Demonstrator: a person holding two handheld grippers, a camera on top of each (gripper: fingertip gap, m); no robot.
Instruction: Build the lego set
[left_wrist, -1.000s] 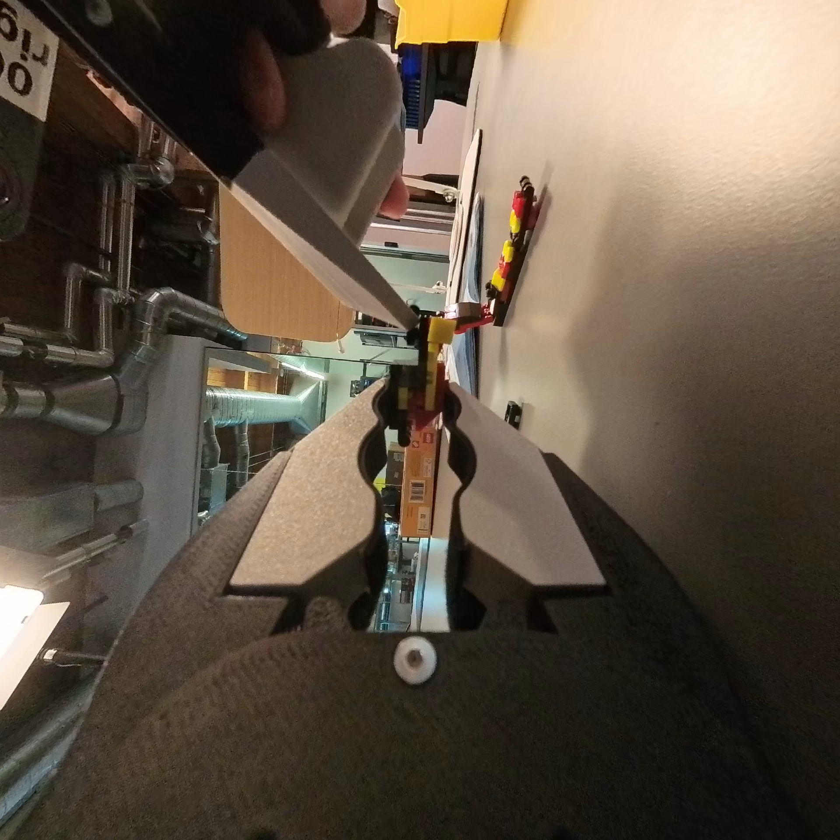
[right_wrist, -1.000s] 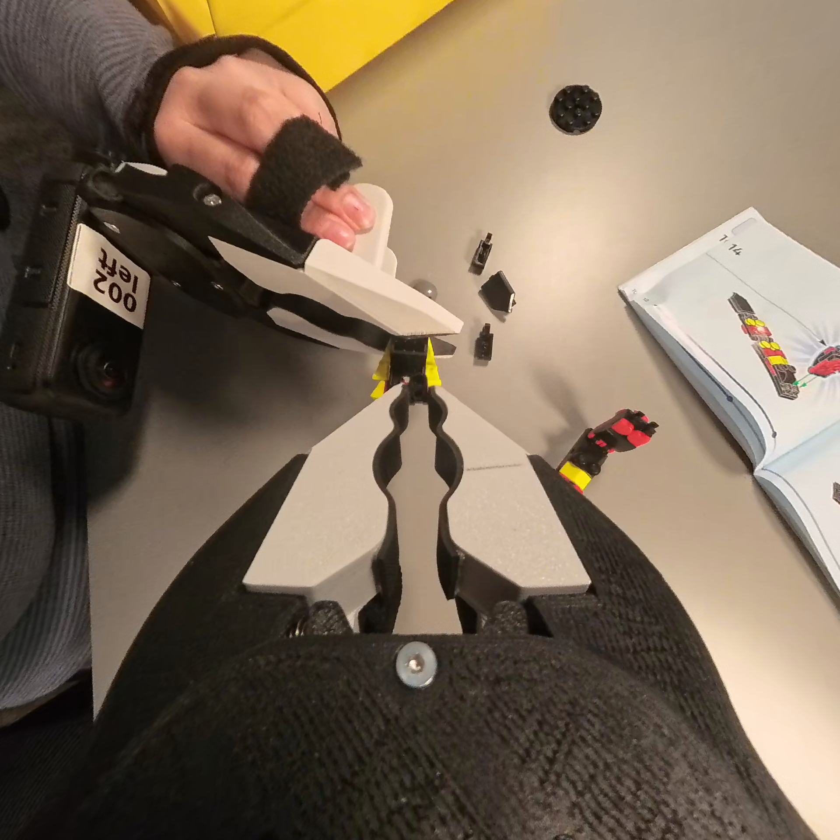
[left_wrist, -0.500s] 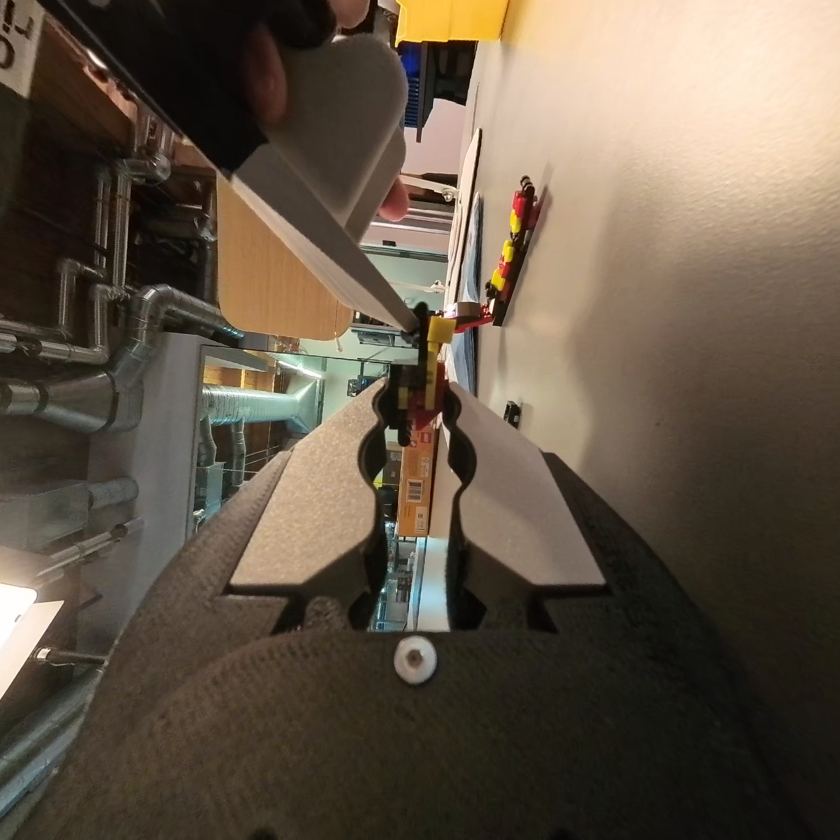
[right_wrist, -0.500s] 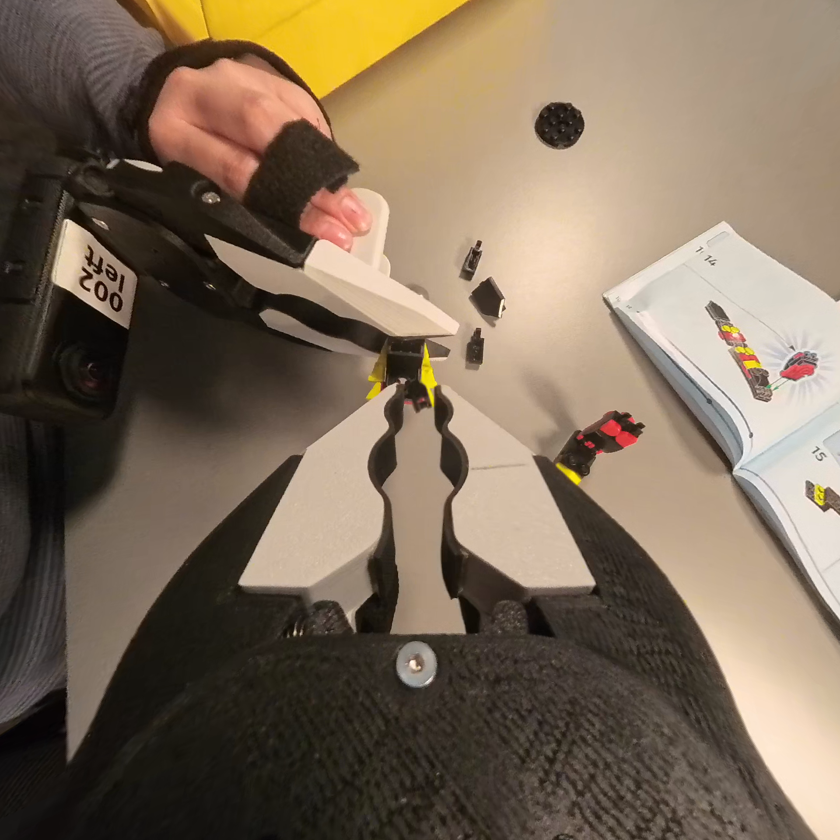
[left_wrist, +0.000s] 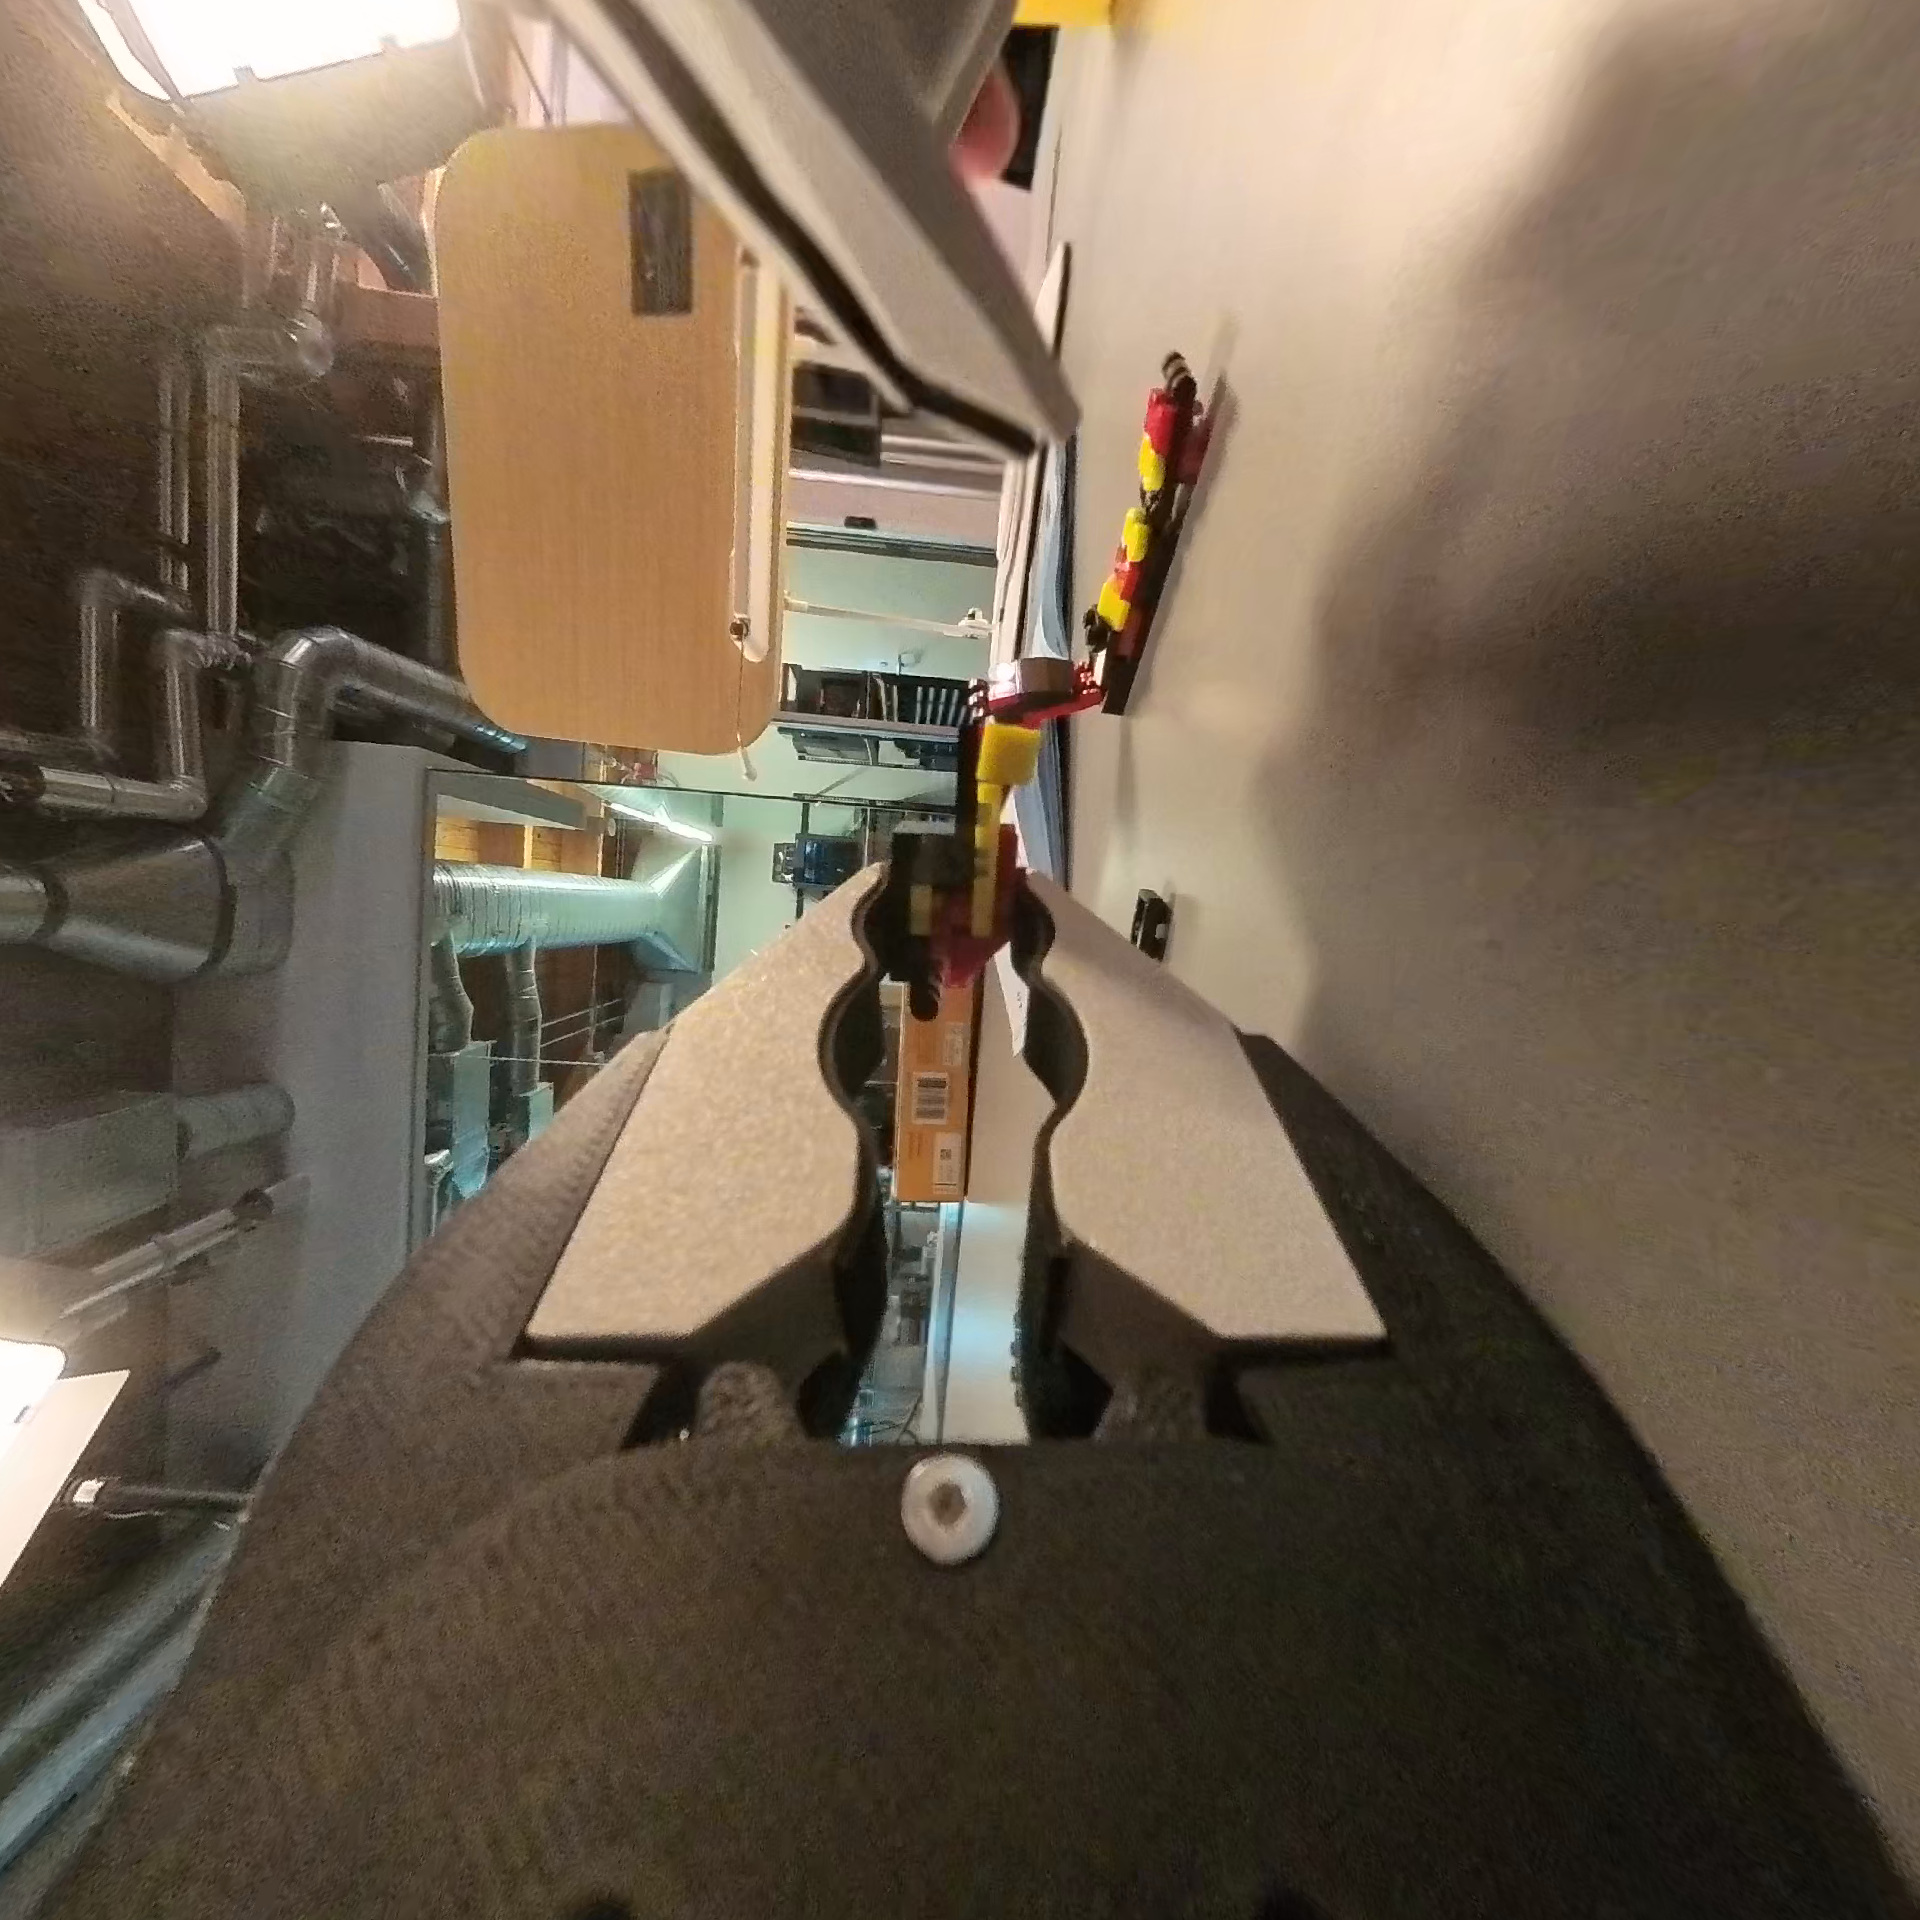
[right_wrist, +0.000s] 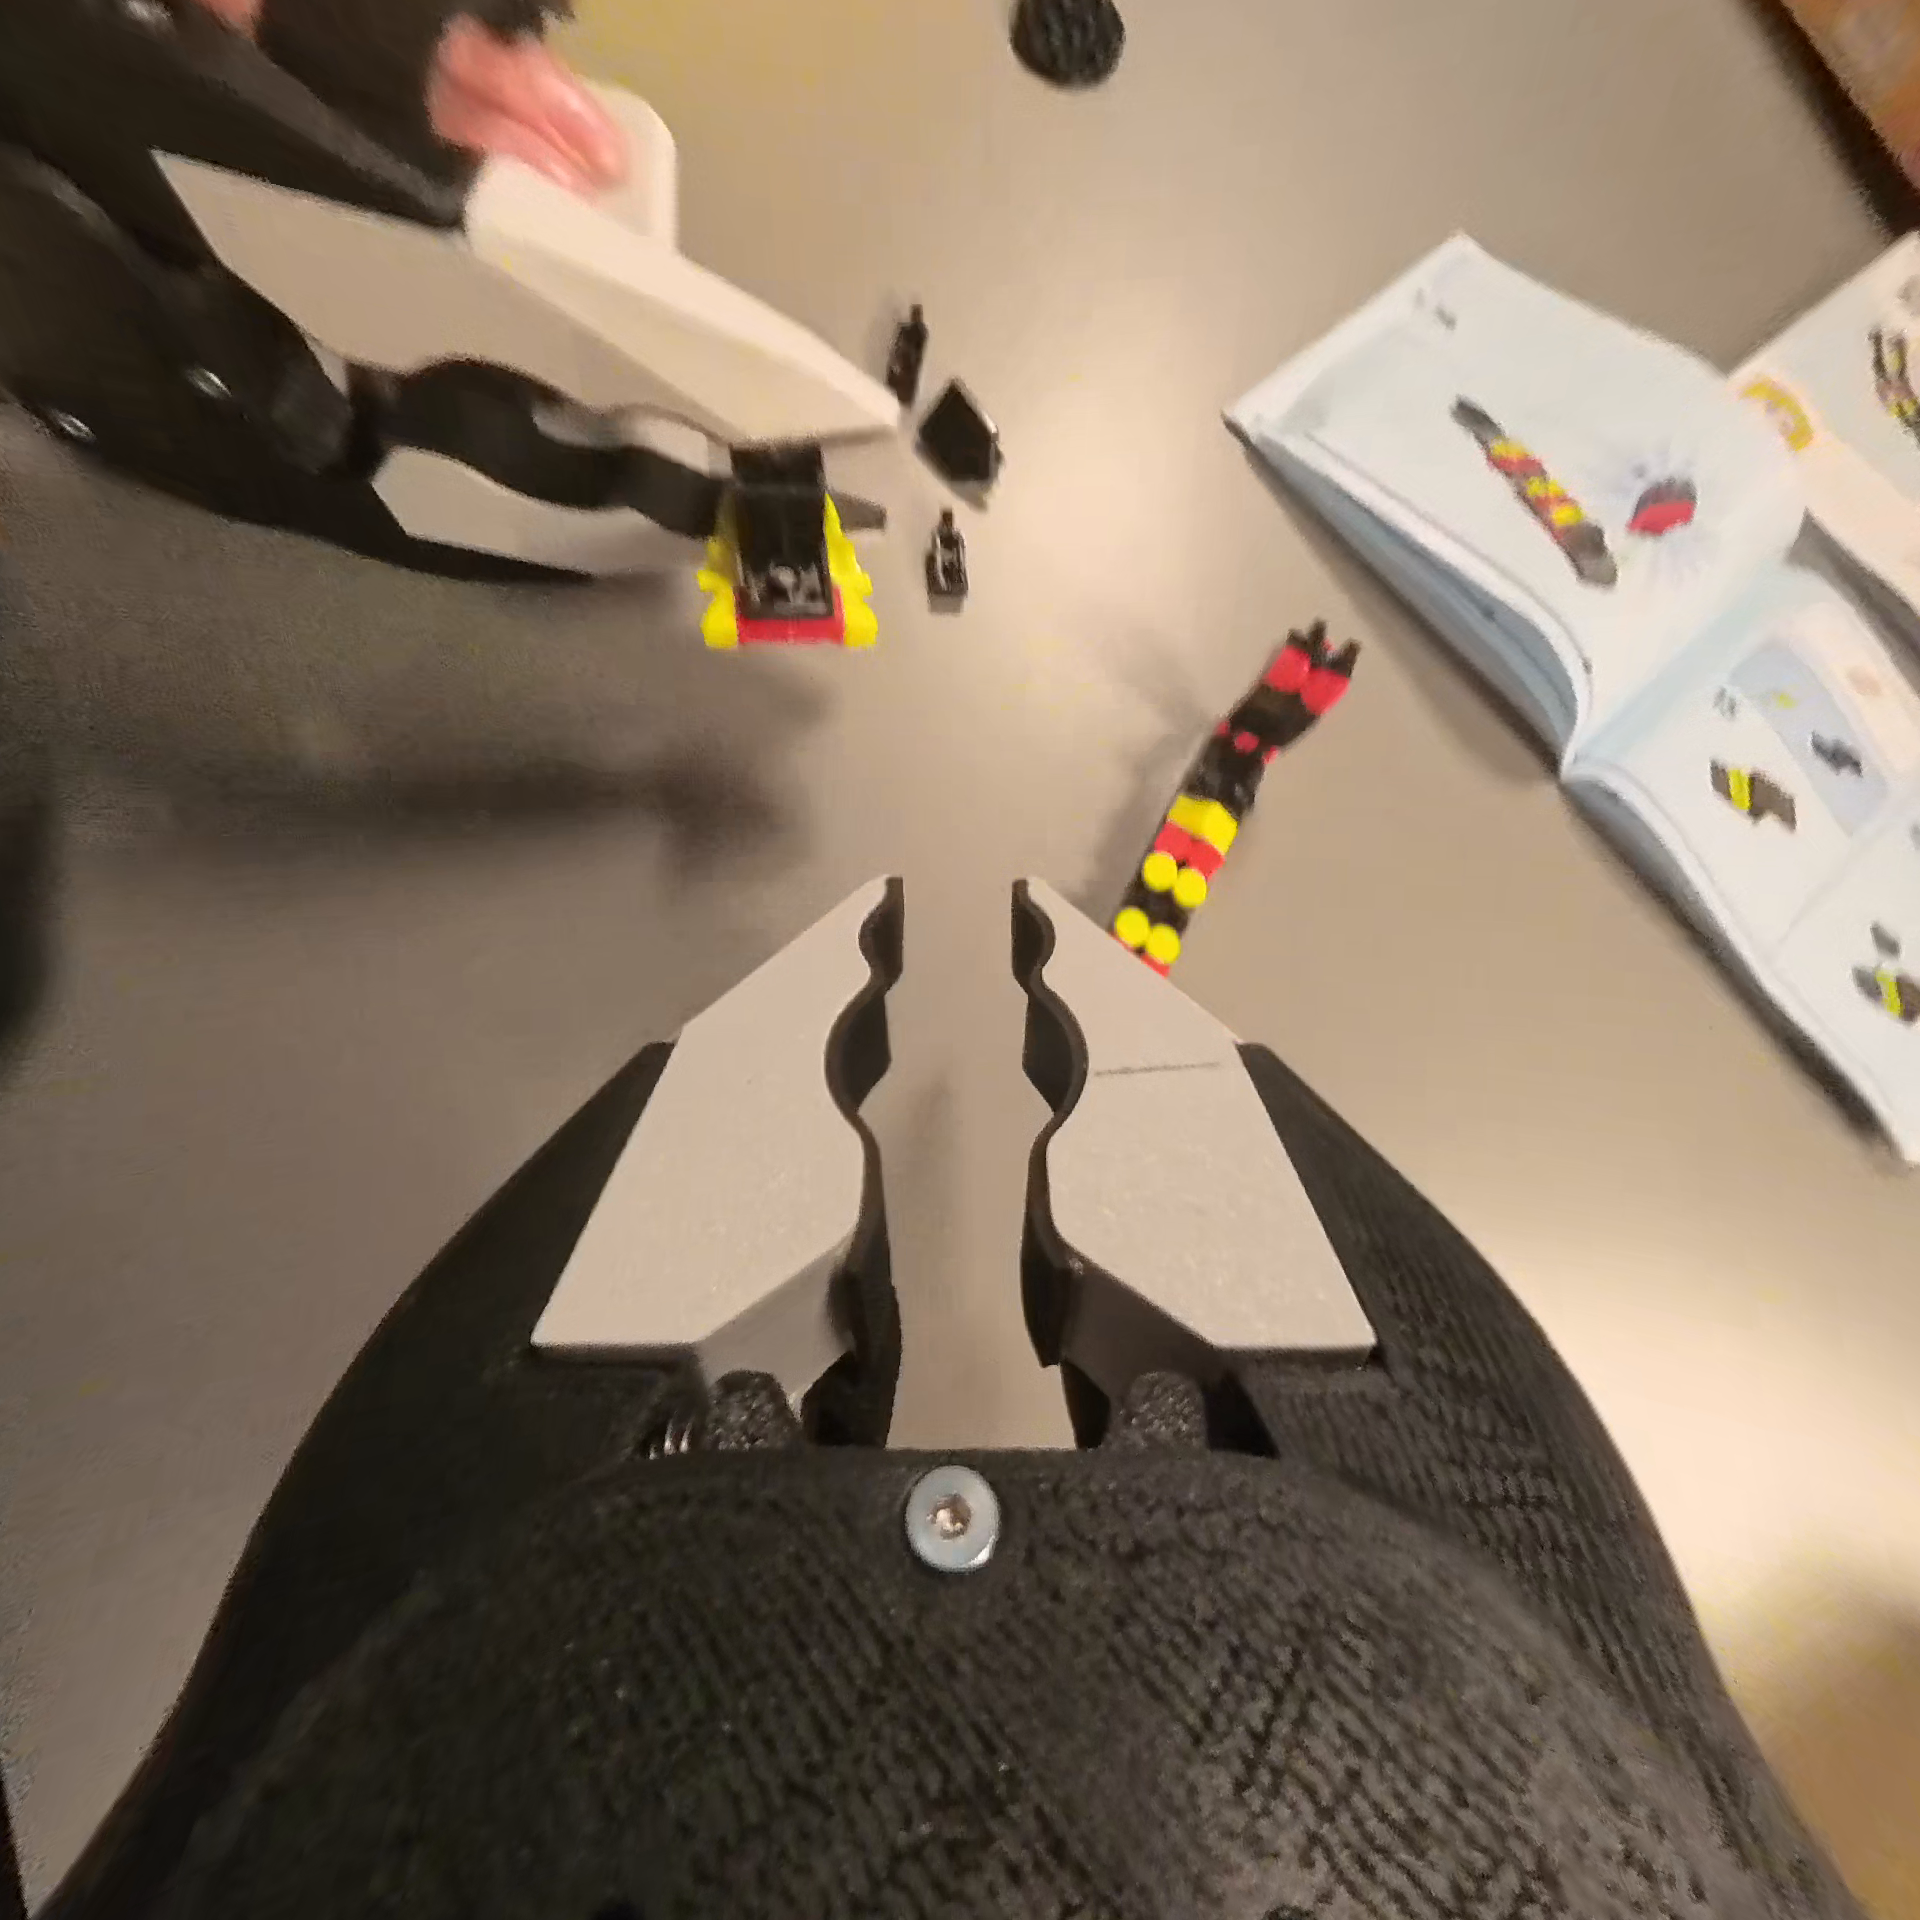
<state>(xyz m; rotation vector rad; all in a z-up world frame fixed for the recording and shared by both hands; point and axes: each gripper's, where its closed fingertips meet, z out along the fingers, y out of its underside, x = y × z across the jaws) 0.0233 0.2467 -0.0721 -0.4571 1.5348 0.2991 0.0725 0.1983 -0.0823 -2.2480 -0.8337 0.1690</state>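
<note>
The small black, yellow and red lego piece (right_wrist: 787, 566) was clamped in the left tool (left_wrist: 951, 904), held off the grey desk (right_wrist: 1039, 208). The right tool (right_wrist: 956, 888) hung just short of it, its jaws apart and empty. A long studded lego strip (right_wrist: 1216, 810) lay on the desk beside an open instruction booklet (right_wrist: 1621, 623), with loose black bits (right_wrist: 956, 436) near it.
</note>
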